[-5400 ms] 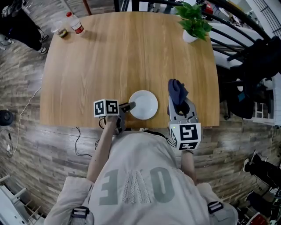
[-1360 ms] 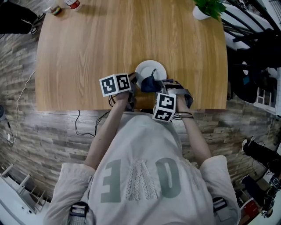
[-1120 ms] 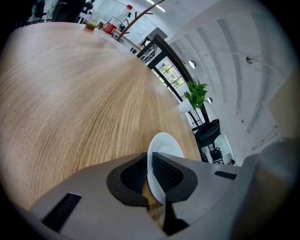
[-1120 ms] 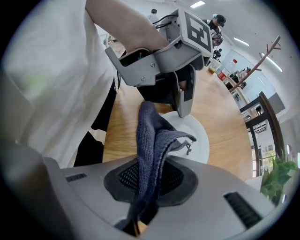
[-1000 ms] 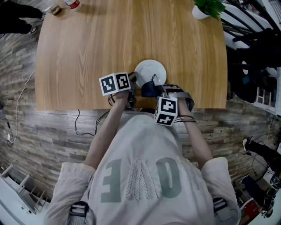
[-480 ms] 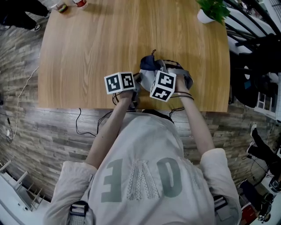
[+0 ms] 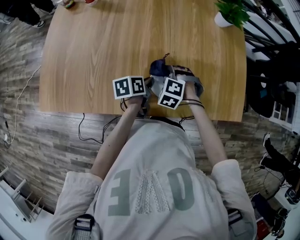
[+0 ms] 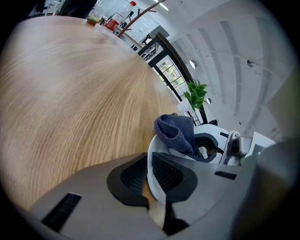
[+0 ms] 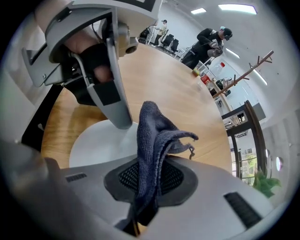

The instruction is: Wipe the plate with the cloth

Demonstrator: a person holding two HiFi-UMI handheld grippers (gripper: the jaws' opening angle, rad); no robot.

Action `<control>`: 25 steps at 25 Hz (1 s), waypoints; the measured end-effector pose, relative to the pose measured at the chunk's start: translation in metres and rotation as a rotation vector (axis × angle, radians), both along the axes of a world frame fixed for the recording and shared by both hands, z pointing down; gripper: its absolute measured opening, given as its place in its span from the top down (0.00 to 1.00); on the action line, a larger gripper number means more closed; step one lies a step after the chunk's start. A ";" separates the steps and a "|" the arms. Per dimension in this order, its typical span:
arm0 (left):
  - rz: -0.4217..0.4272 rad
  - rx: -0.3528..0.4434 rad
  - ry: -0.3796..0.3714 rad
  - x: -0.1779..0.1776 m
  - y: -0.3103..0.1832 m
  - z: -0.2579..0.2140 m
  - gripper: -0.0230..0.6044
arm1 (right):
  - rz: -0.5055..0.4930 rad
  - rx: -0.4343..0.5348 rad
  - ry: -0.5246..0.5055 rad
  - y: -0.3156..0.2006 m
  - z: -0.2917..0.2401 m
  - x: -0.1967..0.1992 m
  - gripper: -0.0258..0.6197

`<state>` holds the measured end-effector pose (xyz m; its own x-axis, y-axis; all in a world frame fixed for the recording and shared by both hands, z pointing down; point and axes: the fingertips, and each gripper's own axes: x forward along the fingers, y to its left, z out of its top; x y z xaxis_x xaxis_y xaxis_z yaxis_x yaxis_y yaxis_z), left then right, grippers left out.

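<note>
Now, left gripper [image 8: 150, 174] clamped on the near rim of the white plate [image 9: 96, 140] — plate resting on the wooden table [image 7: 93, 51] near its front edge, right gripper [image 9: 150, 179] pinched shut on the dark blue cloth [image 9: 151, 136], cloth bunched upright over the plate — potted plant [image 7: 230, 13] at the far corner.

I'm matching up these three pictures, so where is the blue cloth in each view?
Head view: blue cloth at upper centre.
Left gripper view: right of centre, above the plate.
Right gripper view: centre, clamped between the jaws.
Shared landmark: potted plant, at top right, upper right, bottom right.
</note>
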<state>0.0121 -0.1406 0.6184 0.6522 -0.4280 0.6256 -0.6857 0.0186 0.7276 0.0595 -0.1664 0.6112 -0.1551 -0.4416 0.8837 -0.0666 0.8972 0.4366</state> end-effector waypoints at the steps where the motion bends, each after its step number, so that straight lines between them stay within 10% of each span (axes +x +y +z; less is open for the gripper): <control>1: -0.001 0.001 -0.001 0.000 0.000 0.000 0.90 | -0.012 -0.011 -0.001 0.004 0.001 -0.002 0.87; 25: -0.007 0.016 -0.029 -0.002 -0.002 -0.001 0.90 | -0.267 -0.208 0.045 0.123 -0.003 -0.014 0.87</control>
<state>0.0098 -0.1423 0.6175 0.6309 -0.4428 0.6371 -0.7063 0.0121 0.7078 0.0455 -0.0432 0.6078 -0.2000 -0.2003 0.9591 0.1978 0.9505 0.2397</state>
